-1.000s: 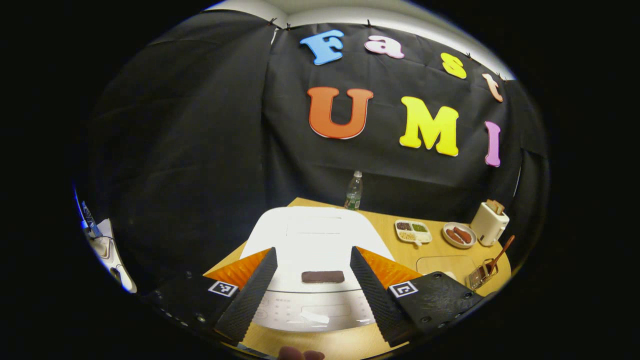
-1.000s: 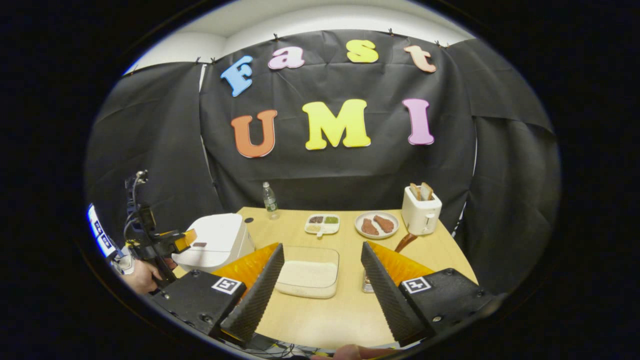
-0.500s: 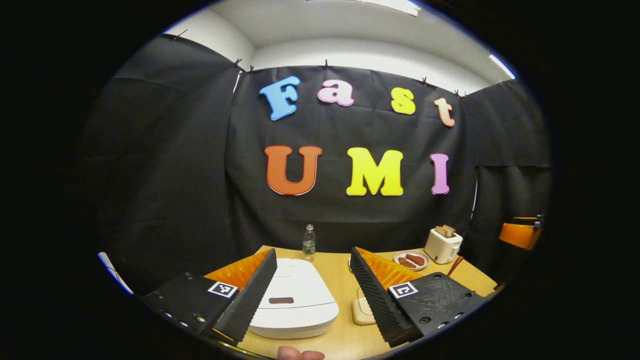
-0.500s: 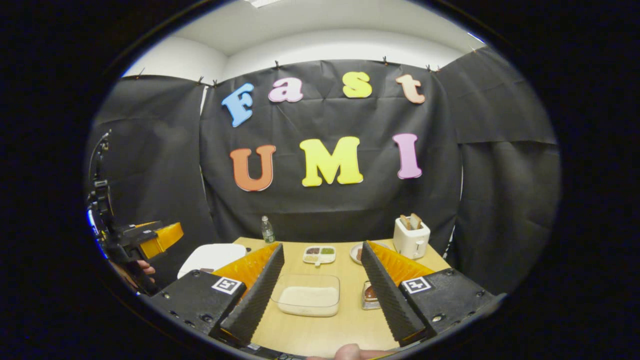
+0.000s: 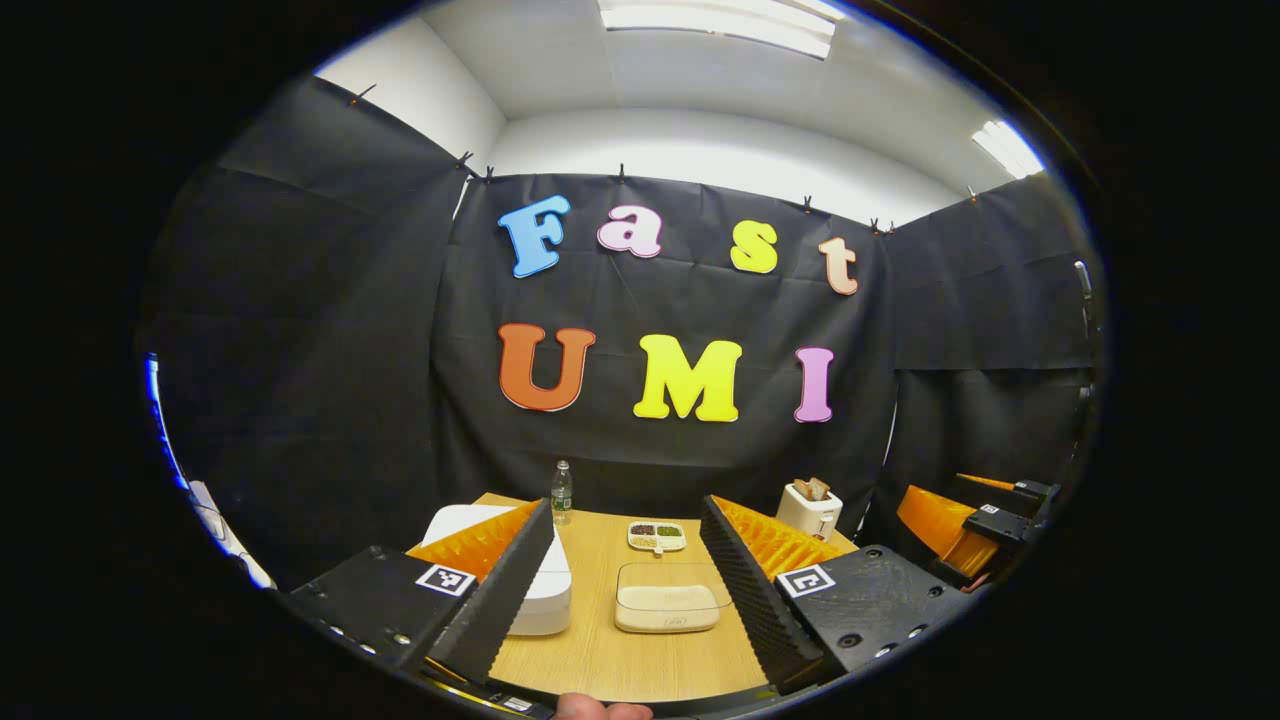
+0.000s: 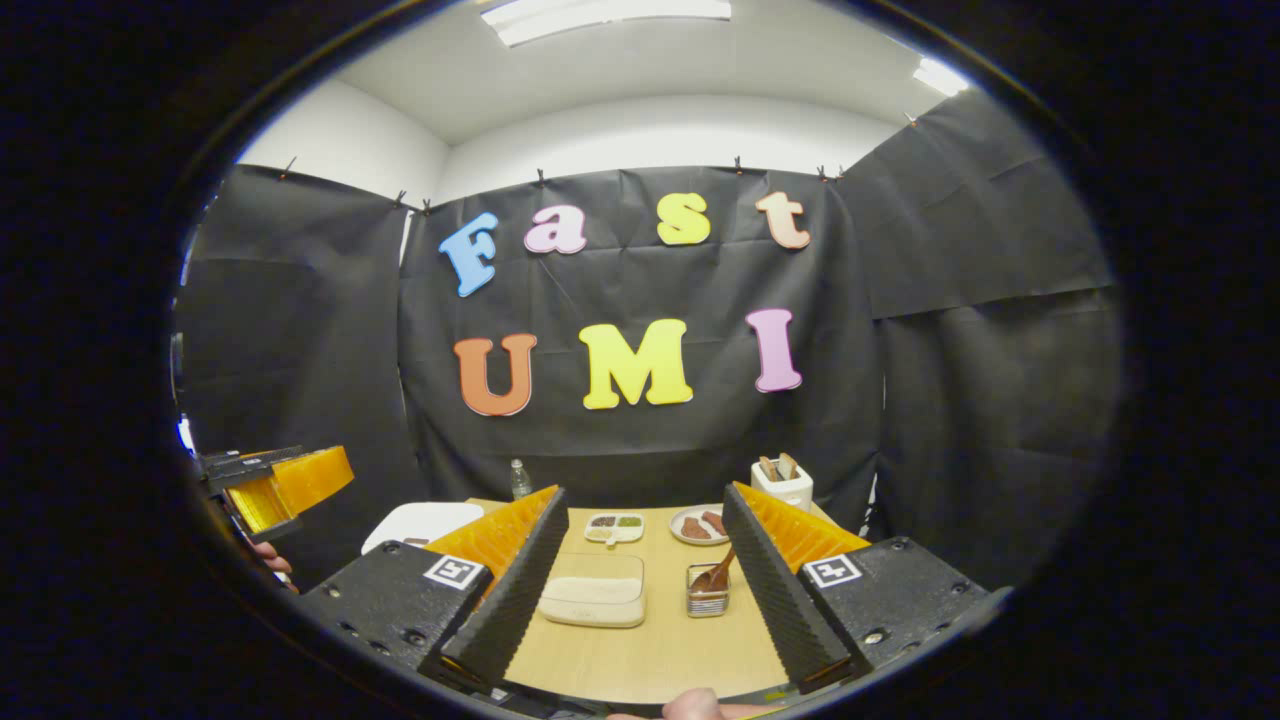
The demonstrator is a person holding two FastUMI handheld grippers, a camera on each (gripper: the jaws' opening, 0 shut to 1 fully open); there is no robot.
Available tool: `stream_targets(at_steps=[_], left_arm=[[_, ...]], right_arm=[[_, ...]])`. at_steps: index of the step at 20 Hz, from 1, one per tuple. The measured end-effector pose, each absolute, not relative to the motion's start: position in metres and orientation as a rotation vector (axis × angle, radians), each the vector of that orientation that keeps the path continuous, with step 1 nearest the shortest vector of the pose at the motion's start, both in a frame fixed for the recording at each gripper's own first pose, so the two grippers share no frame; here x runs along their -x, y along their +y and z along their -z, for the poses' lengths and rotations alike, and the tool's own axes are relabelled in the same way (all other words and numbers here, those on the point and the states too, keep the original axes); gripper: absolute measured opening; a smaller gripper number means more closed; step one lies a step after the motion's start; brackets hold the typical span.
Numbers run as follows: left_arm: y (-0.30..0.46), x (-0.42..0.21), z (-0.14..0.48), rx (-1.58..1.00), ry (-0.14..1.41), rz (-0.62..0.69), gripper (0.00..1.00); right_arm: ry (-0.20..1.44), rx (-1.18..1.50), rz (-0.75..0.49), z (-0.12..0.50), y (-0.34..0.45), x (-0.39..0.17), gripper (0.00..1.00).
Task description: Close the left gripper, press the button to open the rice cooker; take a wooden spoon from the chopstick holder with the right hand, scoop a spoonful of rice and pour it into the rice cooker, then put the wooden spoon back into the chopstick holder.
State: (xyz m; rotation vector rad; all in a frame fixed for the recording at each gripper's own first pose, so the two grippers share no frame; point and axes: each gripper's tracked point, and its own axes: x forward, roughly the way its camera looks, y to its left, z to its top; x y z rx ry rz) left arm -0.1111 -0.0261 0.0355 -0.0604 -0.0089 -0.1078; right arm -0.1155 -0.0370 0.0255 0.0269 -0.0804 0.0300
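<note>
Left tool (image 5: 625, 590) – fingers spread, empty; right tool (image 6: 637, 590) – same.

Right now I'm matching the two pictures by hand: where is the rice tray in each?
Left gripper view: the rice tray lies low at centre, between the fingers, right of the rice cooker.
Right gripper view: the tray lies low, just left of centre, beside the chopstick holder.
Shared landmark: the toaster at the table's far right.
</note>
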Motion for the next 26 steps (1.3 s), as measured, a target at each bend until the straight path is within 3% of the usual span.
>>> stream_targets(at_steps=[9,26], left_arm=[[-0.044,0.161,-0.035,0.004,-0.011,0.105,0.94],[-0.021,0.145,-0.040,-0.042,-0.052,0.065,0.94]], right_arm=[[-0.079,-0.038,-0.018,-0.020,-0.061,0.166,0.99],[-0.040,-0.010,-0.017,-0.013,-0.037,0.158,1.00]])
